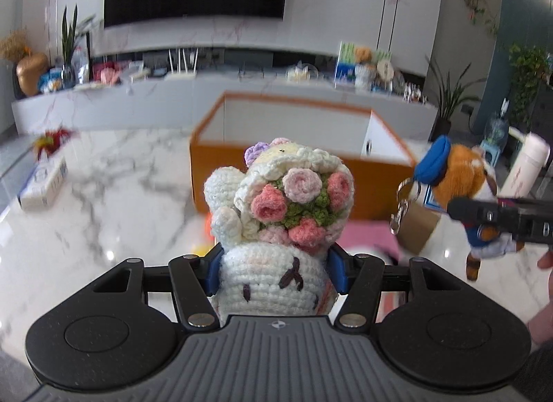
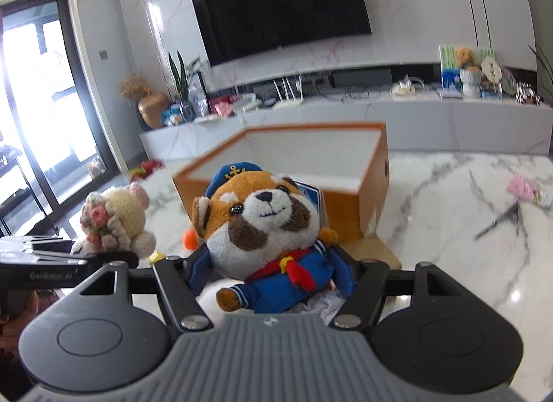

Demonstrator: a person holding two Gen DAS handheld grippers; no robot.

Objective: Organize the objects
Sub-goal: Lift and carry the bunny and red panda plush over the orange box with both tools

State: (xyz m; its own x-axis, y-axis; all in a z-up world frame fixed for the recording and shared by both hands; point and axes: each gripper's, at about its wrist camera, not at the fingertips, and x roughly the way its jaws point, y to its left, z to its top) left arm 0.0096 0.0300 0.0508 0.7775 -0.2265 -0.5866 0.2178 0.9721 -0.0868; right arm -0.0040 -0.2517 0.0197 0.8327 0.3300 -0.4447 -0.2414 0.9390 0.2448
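Landmark: orange box, open top, white inside, on the marble table.

Left gripper pinches the crochet doll by its white body, blue pads pressed on both sides; the doll sits in front of the box, blocking much of its near wall. Right gripper clamps the sailor plush at its blue jacket, held up in front of the box's near corner. In the left wrist view the plush hangs right of the box, with a card tag and key ring dangling off it.

Around the box: white carton and a red-yellow item, blurred, well to its left; pink cloth just in front, half hidden by the doll; white bottle to its right, cut off. In the right wrist view, scissors and a pink packet lie right of the box; an orange ball in front of it is mostly hidden by the plush.

Behind the box: TV, low cabinet with clutter too small to make out. A person's fingers are cut off at the frame edge.
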